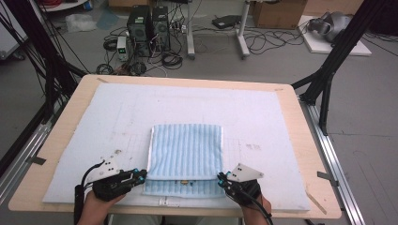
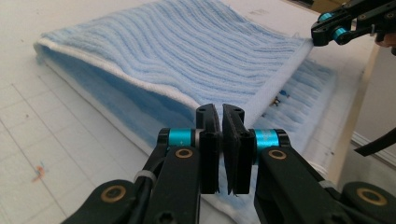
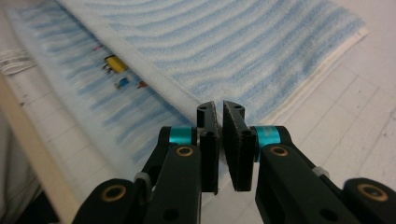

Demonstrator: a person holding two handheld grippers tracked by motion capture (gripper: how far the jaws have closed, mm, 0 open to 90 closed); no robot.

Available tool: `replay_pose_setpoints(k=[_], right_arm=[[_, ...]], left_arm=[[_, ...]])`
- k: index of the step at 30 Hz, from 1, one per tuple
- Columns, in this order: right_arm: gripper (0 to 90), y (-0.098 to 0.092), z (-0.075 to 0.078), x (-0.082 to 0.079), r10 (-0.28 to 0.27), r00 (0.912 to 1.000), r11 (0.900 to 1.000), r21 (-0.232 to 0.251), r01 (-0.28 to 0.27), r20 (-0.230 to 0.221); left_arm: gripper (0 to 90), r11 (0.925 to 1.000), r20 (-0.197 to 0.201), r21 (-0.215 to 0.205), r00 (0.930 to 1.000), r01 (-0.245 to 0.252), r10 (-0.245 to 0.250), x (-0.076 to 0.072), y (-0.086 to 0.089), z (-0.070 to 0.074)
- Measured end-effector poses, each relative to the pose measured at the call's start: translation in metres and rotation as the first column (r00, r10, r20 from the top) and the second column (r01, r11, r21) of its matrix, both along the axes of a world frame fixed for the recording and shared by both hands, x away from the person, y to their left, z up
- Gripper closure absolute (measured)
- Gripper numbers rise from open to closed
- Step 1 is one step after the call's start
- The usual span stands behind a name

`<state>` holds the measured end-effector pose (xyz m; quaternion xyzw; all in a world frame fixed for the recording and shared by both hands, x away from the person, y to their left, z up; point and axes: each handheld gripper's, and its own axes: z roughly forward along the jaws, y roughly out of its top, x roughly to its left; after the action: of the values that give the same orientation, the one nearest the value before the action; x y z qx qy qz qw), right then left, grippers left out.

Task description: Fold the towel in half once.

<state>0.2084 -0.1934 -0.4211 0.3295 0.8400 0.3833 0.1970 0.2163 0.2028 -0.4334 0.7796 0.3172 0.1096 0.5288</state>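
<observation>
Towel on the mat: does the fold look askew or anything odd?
The towel is folded but not edge to edge: the top layer stops short, leaving a strip of the lower layer showing at the near edge, between the left gripper and right gripper. Otherwise it lies square on the white mat.

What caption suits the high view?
Both grippers, left and right, shut on the near corners of a folded blue striped towel on a white mat.
</observation>
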Motion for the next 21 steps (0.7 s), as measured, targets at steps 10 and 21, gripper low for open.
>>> replay_pose_setpoints(k=[10,21], right_arm=[[84.8,0.0,-0.002,-0.024,0.025,0.9989,1.0,-0.011,-0.026,-0.039],[65.9,0.005,0.0,0.0,-0.022,0.9998,1.0,-0.018,0.022,-0.001]], left_arm=[[84.6,0.9985,-0.051,0.015,0.9974,0.052,-0.051,-0.018,0.004,-0.003],[54.7,0.9978,-0.021,-0.009,0.9976,-0.066,0.066,0.027,0.013,0.009]])
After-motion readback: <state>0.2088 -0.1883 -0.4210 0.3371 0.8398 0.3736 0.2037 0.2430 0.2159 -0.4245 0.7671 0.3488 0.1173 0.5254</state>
